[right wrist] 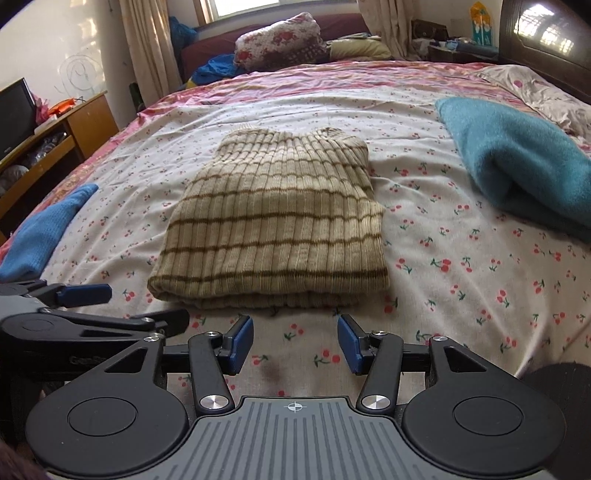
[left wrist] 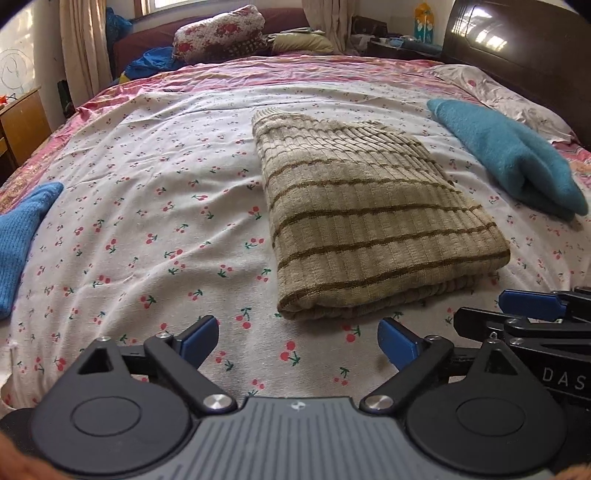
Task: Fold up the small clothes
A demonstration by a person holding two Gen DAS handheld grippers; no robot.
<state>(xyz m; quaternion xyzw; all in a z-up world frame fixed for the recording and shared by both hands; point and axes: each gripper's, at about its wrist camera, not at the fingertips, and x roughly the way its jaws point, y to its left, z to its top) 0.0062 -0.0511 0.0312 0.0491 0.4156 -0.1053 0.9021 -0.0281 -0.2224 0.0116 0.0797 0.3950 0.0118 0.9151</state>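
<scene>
A beige ribbed sweater with brown stripes [left wrist: 362,218] lies folded on the cherry-print bed sheet [left wrist: 155,229]; it also shows in the right wrist view [right wrist: 277,225]. My left gripper [left wrist: 297,341] is open and empty, just short of the sweater's near left corner. My right gripper [right wrist: 295,341] is open and empty, just short of the sweater's near folded edge. The right gripper shows at the right edge of the left wrist view [left wrist: 532,306], and the left gripper shows at the left edge of the right wrist view [right wrist: 81,299].
A folded teal garment [left wrist: 509,155] lies to the right [right wrist: 517,162]. A blue knit garment [left wrist: 22,229] lies to the left [right wrist: 48,225]. A dark headboard [left wrist: 524,48] stands far right. Pillows and bedding [left wrist: 221,33] lie at the far end. A wooden desk [right wrist: 66,129] stands left of the bed.
</scene>
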